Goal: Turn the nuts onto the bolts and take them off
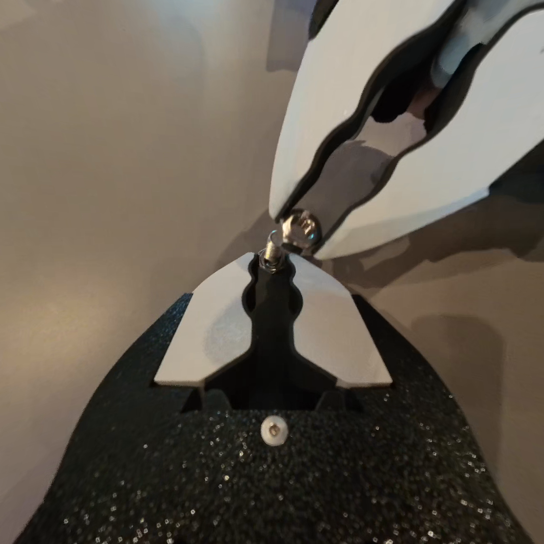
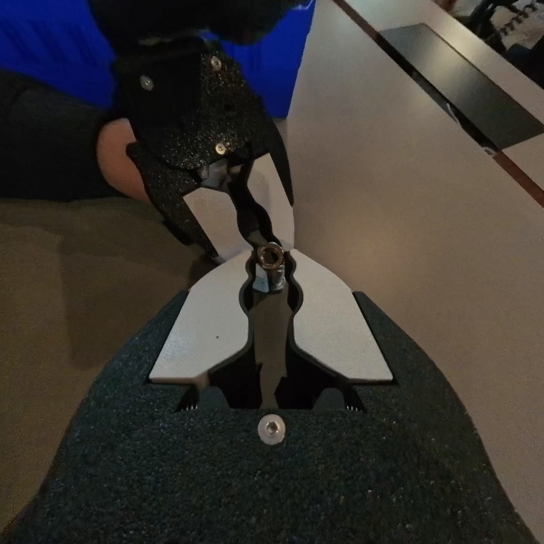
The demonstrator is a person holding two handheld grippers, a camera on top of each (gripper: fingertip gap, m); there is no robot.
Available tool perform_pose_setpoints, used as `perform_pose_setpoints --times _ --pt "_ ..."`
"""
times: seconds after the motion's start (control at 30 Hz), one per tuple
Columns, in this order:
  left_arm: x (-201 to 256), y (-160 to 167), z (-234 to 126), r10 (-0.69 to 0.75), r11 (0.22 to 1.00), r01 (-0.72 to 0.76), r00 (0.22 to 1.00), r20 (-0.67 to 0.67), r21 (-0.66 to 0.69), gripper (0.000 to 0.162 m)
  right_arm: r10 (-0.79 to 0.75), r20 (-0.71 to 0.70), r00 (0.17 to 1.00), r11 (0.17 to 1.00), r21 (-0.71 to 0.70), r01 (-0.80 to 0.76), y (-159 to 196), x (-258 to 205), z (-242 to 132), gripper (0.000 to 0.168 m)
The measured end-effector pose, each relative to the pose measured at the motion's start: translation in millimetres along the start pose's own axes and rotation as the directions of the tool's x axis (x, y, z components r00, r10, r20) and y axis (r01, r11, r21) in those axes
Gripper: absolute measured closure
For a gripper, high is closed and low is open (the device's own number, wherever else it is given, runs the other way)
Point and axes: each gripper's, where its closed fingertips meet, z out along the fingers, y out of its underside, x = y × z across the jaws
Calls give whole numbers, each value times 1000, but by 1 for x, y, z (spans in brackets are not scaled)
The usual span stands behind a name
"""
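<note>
In the left wrist view my left gripper (image 1: pixel 272 262) is shut on a small silver bolt (image 1: pixel 270 252), whose threaded end sticks out past the fingertips. My right gripper (image 1: pixel 297 235) comes in from the upper right, shut on a silver nut (image 1: pixel 300 231) that sits beside the bolt's tip, touching or nearly touching it. In the right wrist view my right gripper (image 2: pixel 269 265) holds the nut (image 2: pixel 269 255) with its hole facing the camera. The left gripper (image 2: pixel 266 243) meets it tip to tip from beyond, and the bolt is hidden behind the nut.
Both grippers hang over a beige table (image 2: pixel 397 235). A black box (image 2: pixel 459 82) lies at the table's far right. A person's hand (image 2: pixel 117 164) holds the left gripper, with a blue garment (image 2: pixel 53 47) behind it. Left tips to right tips: about 5 centimetres.
</note>
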Motion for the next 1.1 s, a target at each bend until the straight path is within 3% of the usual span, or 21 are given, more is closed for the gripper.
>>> perform_pose_setpoints --times 0.37,1.1 --pt "4 0 1 24 1000 -24 999 -28 -5 145 -31 101 994 976 -210 52 11 0 9 150" --pt "4 -1 1 25 1000 -25 999 -29 -4 146 31 179 983 983 -186 3 24 -1 10 151"
